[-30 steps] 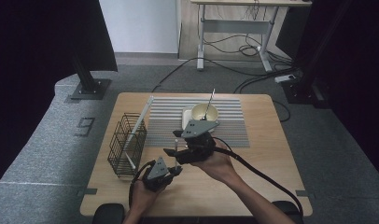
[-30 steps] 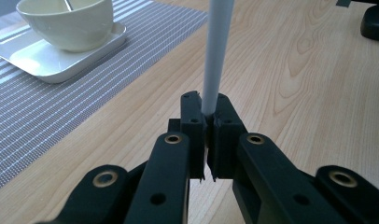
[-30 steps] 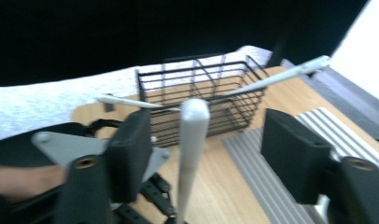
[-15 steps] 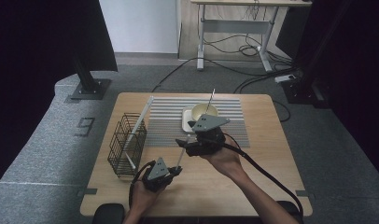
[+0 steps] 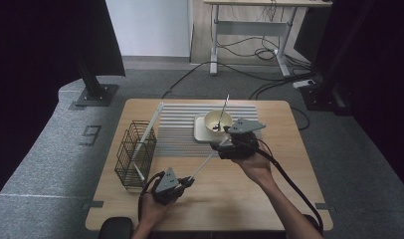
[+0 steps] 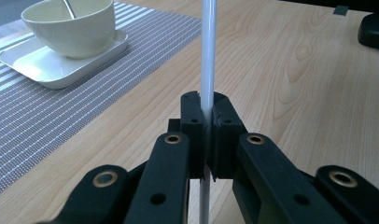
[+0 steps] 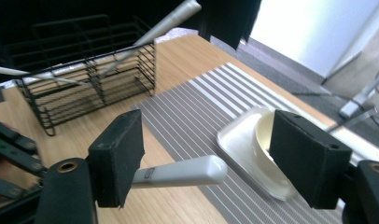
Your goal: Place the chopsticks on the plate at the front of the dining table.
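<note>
Left gripper is sitting low at the near left of the table, its jaws clamped together on a white rod; the left gripper view is showing that pinch up close, the rod running straight up between the black pads, which the high view is too small to resolve. In the high view the rod is slanting up and right from the left gripper toward the right gripper, which the person's right hand is holding near the mat's front edge. The right gripper view is showing its jaws standing wide apart with the rod's rounded white end lying between them, close to the left pad, not gripped; contact with that pad is not clear. That view is also showing a small marking on the rod near the pad, unreadable. A cream bowl is sitting on a square white plate on the striped mat, with a thin metal utensil leaning out of it; the left gripper view is catching the bowl and plate at upper left, the right gripper view is partly hiding the bowl behind its right pad. A black wire basket is standing at the table's left with a long pale stick leaning out of it; the right gripper view is showing the basket side-on with two sticks inside, one angled up toward the top edge.
</note>
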